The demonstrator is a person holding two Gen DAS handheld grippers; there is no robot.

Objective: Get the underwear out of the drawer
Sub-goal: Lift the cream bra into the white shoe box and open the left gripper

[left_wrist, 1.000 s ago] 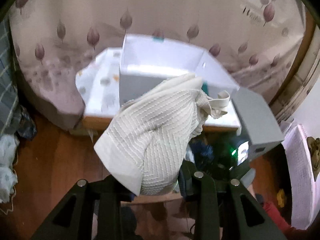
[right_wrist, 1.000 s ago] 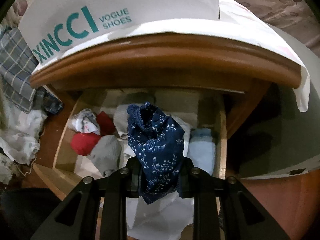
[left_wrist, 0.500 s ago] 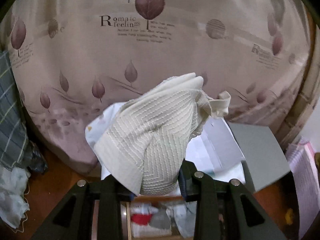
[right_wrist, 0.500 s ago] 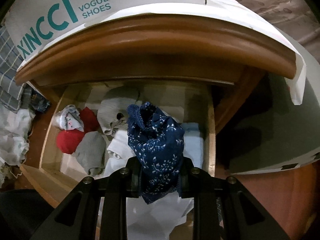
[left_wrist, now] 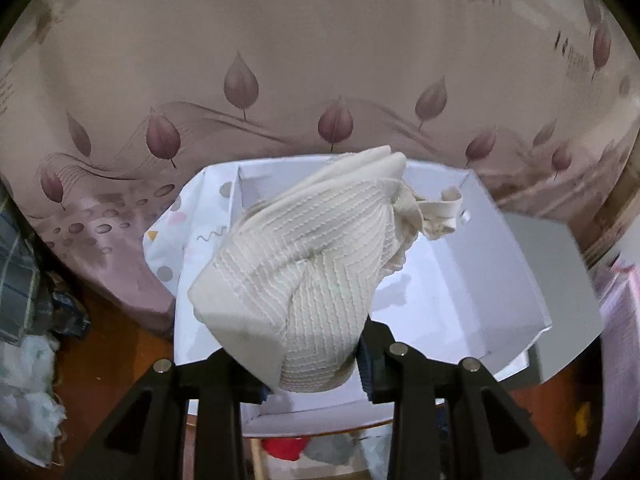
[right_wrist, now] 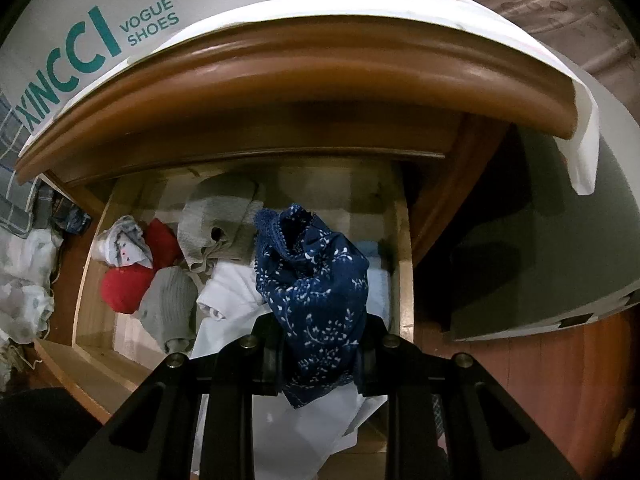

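My left gripper (left_wrist: 310, 364) is shut on cream ribbed underwear (left_wrist: 304, 276), held up over an open white shoe box (left_wrist: 460, 300) that stands on the nightstand. My right gripper (right_wrist: 318, 354) is shut on dark blue floral underwear (right_wrist: 316, 292), lifted above the open wooden drawer (right_wrist: 404, 264). Inside the drawer lie a red garment (right_wrist: 124, 288), grey pieces (right_wrist: 216, 220), a white piece (right_wrist: 232, 292) and a small printed white one (right_wrist: 124, 244). A strip of the drawer with the red garment (left_wrist: 284, 448) shows at the bottom of the left wrist view.
The nightstand's curved wooden top (right_wrist: 320, 76) overhangs the drawer, with the lettered shoe box (right_wrist: 120, 28) on it. A leaf-printed bedspread (left_wrist: 320, 80) fills the background. A grey box lid (right_wrist: 560, 264) leans to the right. Crumpled cloth (right_wrist: 24, 280) lies on the wooden floor at left.
My left gripper carried the cream underwear forward, from in front of the box to over its open inside. The right gripper stayed almost still over the drawer with the blue underwear.
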